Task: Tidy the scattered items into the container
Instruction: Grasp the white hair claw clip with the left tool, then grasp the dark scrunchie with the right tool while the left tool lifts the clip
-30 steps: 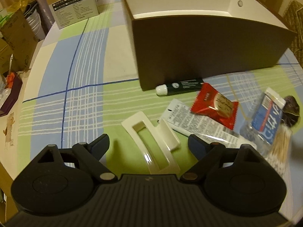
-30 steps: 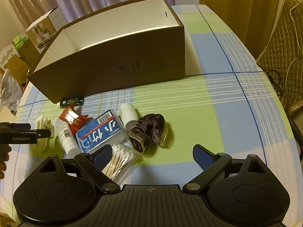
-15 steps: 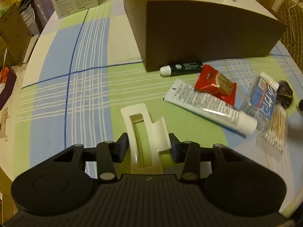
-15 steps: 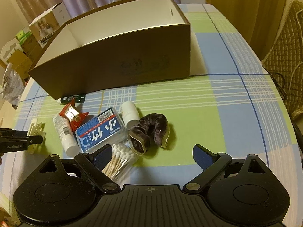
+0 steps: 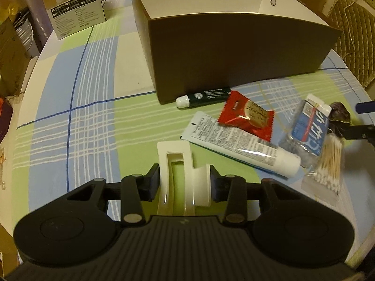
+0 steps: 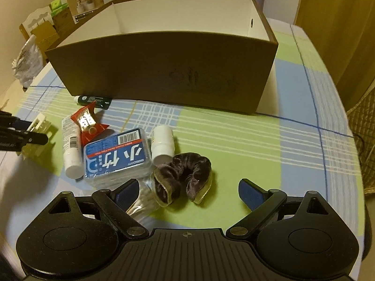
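Observation:
My left gripper [image 5: 185,182] is shut on a white hair claw clip [image 5: 174,161], held just above the checked cloth; the right wrist view shows that clip [image 6: 41,123] at far left. The brown open box [image 5: 234,53] [image 6: 164,70] stands behind the scattered items. In front of it lie a dark green tube [image 5: 204,96], a red snack packet [image 5: 246,114], a white tube [image 5: 239,145], a blue-labelled clear case [image 6: 117,157], cotton swabs [image 5: 328,164], a small white bottle [image 6: 163,145] and a dark velvet scrunchie [image 6: 185,178]. My right gripper [image 6: 189,192] is open, low over the scrunchie.
A printed carton [image 5: 75,11] stands at the table's far left corner. Boxes and bags [image 6: 39,32] crowd the floor side beyond the left edge. A quilted chair [image 5: 354,35] sits past the right edge. Bare checked cloth [image 6: 293,140] spreads right of the scrunchie.
My left gripper closed on the white claw clip and lifted it a little. My right gripper moved forward and down toward the scrunchie, still open.

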### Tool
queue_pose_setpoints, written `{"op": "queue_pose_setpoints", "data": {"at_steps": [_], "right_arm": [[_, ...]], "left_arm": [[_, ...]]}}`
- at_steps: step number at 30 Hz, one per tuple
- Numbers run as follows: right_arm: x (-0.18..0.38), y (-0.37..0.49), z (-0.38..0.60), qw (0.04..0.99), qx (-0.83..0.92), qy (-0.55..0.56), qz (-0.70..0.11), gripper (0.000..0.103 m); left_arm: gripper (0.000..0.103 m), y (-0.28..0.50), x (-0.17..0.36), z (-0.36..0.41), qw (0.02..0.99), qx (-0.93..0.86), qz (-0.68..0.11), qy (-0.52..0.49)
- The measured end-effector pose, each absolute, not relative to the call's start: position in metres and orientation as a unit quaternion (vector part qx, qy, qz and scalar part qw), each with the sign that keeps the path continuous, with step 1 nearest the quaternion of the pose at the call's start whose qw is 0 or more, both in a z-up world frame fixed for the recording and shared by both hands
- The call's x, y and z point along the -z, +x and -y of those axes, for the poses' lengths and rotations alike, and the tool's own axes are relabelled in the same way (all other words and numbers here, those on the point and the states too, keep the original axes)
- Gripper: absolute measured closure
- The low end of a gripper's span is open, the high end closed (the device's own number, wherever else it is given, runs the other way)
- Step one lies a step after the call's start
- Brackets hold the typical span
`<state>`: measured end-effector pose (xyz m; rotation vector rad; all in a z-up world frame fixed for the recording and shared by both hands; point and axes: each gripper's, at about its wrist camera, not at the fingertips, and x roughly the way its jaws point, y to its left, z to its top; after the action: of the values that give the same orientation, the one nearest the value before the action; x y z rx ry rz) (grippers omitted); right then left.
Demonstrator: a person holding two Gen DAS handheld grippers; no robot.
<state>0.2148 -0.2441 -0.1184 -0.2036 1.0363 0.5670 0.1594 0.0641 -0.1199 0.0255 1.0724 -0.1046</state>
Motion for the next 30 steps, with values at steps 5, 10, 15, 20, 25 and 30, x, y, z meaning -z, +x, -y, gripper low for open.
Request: {"op": "queue_pose_setpoints", "data": {"at_steps": [5,10,15,20,25,30], "right_arm": [[0.129,0.228,0.243,0.82,-0.288,-0.086,-0.487,0.007],[0.138,0.236,0.24,0.804,-0.308,-0.101,-0.499,0.058],[0.134,0.228,0.247,0.795,-0.314,-0.116,-0.505,0.067],[0.128,0.211,0.261,0.785,-0.301,-0.121,-0.527,0.077],[0.113,0.196,0.276,0.79,-0.294,-0.1,-0.528,0.08],[0.084,0.189,0.281,0.809,-0.296,-0.076,-0.502,0.08]], "left_arm": [[0.067,0.154,0.113,-0.063,0.86,0.043,-0.508,0.011],[0.067,0.152,0.104,-0.058,0.863,0.041,-0.503,0.014],[0.067,0.147,0.101,-0.05,0.862,0.044,-0.504,0.02],[0.067,0.141,0.095,-0.042,0.863,0.056,-0.501,0.021],[0.067,0.137,0.087,-0.034,0.866,0.067,-0.495,0.03],[0.067,0.133,0.079,-0.027,0.87,0.076,-0.486,0.039]]}}
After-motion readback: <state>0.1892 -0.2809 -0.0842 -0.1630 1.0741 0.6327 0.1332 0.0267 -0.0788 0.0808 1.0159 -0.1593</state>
